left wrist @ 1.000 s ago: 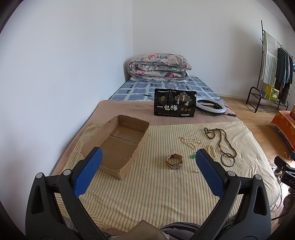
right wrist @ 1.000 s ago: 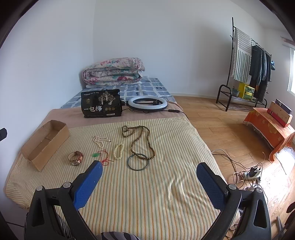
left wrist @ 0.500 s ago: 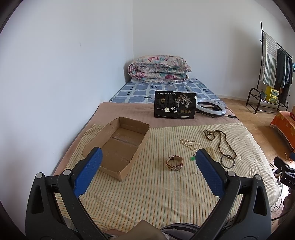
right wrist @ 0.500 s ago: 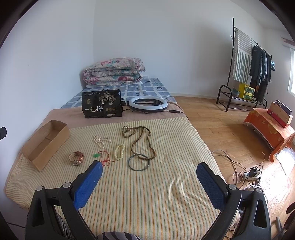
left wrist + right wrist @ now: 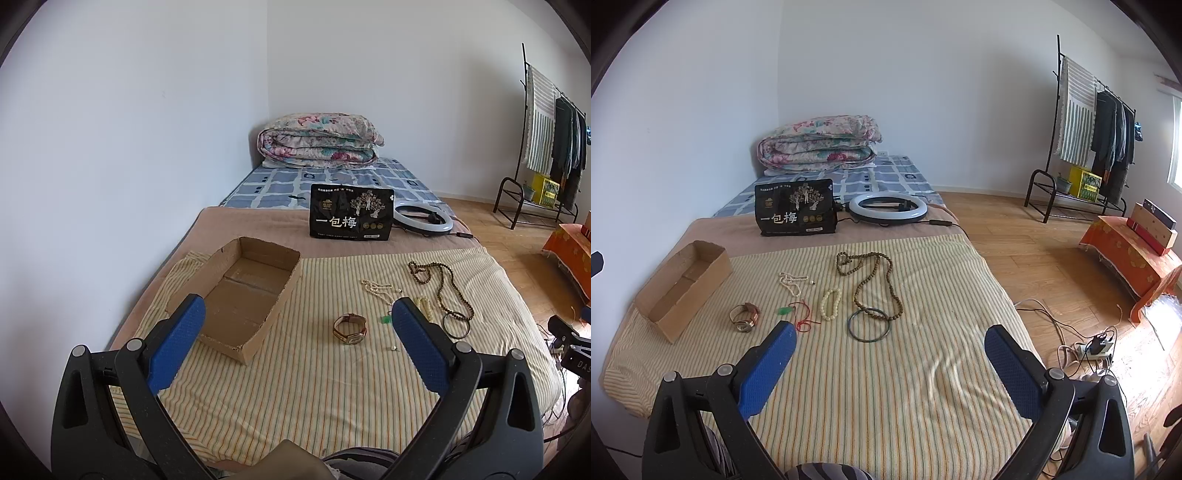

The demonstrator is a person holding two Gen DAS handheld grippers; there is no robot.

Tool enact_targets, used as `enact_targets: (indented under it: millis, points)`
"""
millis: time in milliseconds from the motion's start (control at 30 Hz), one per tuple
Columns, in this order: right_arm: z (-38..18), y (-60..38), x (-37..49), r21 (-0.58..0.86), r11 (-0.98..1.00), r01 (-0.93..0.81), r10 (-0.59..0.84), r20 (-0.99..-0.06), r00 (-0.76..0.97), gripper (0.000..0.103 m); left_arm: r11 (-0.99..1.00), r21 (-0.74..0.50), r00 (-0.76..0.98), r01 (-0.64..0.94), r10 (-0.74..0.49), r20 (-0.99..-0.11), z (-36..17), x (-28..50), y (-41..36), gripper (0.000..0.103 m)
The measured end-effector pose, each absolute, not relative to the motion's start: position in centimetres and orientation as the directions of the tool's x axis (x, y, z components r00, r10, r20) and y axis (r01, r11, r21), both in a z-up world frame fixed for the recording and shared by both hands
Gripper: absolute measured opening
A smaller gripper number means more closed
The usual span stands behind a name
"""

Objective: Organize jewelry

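You have not started: the cardboard box (image 5: 243, 295) is empty, all 6 pieces, from wristwatch (image 5: 745, 316) to dark bangle (image 5: 868, 325), lie on the striped sheet (image 5: 886, 387), and your left gripper (image 5: 295, 347) and right gripper (image 5: 888, 363) hang spread wide, holding nothing.

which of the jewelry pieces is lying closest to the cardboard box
The wristwatch with the brown strap. It lies just right of the cardboard box; the beads, bangle and pendant all sit farther right.

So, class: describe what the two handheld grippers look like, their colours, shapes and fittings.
The left gripper and right gripper match: two black plastic arms with triangular cut-outs and silver round pivot bolts, each tipped with a blue textured rectangular pad. No cables or markings show on them.
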State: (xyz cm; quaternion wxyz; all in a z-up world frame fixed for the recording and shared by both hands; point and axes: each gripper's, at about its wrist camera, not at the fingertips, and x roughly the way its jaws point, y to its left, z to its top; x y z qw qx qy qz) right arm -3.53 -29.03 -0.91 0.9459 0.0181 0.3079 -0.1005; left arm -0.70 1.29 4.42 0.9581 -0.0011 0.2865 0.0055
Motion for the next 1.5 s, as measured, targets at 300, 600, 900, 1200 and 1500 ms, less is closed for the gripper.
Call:
enact_targets:
  millis: [300, 600, 900, 1200, 1500]
  points:
    - [-1.1, -29.2, -3.6, -0.016, 0.979, 0.203, -0.173, -0.596, 0.785, 0.103, 1.000, 0.001, 0.837, -0.013, 0.011, -0.547, 4.3, -0.9, 1.2, 0.102]
    - [-1.1, -29.2, -3.6, -0.016, 0.979, 0.203, -0.172, -0.596, 0.784, 0.103, 1.000, 0.002, 0.839, -0.013, 0.012, -0.544, 4.4, -0.9, 1.3, 0.102]
    - [-1.4, -29.3, -3.6, -0.015, 0.979, 0.204, -0.172, -0.598, 0.783, 0.103, 1.000, 0.002, 0.839, -0.013, 0.012, -0.544, 4.2, -1.2, 1.2, 0.102]
    - [-1.7, -29.6, -3.5, -0.008, 0.979, 0.205, -0.168, -0.604, 0.779, 0.103, 1.000, 0.006, 0.834, -0.015, 0.016, -0.552, 4.7, -0.8, 1.2, 0.102]
    - [-2.2, -30.0, -2.6, -0.005, 0.979, 0.205, -0.164, -0.619, 0.768, 0.103, 1.000, 0.004, 0.818, -0.016, 0.016, -0.575, 1.7, 0.3, 1.0, 0.102]
